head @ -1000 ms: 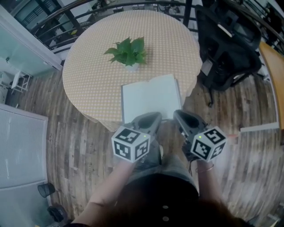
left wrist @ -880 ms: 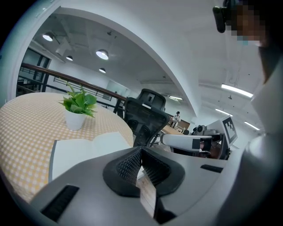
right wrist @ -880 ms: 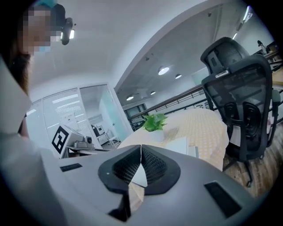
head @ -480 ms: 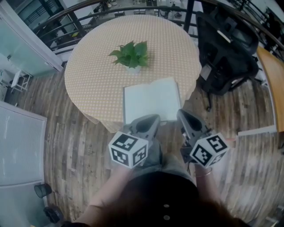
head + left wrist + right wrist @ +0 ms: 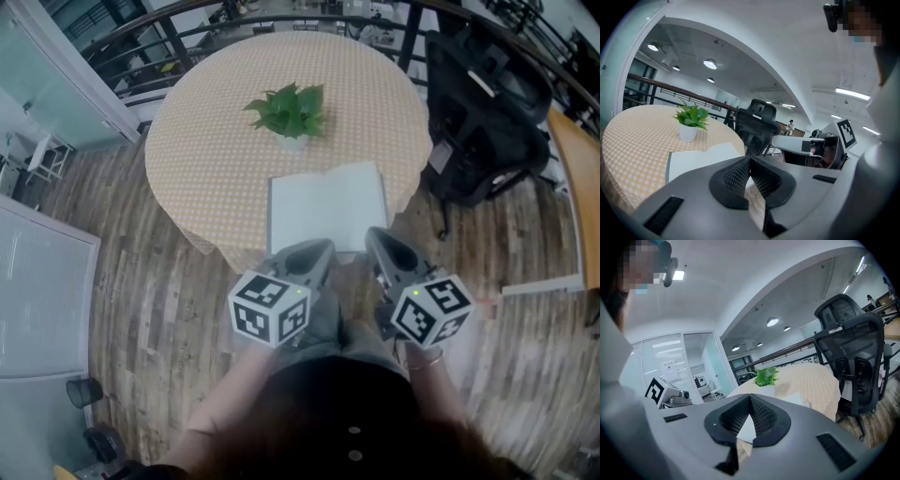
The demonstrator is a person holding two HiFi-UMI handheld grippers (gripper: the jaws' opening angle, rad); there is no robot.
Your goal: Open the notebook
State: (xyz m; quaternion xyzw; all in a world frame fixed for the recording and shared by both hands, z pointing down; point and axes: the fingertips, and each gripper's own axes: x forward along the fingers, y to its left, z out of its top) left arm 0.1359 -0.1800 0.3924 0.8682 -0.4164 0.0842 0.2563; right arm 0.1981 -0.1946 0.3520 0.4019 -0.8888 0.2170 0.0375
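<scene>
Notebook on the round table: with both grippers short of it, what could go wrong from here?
The notebook lies at the table's near edge; a push could slide it off. The potted plant stands just behind it; an overshoot could tip it. The left gripper and right gripper both have jaws shut, so they might shove it rather than catch an edge.

Potted plant on round checked table, black chair beside it.
</scene>
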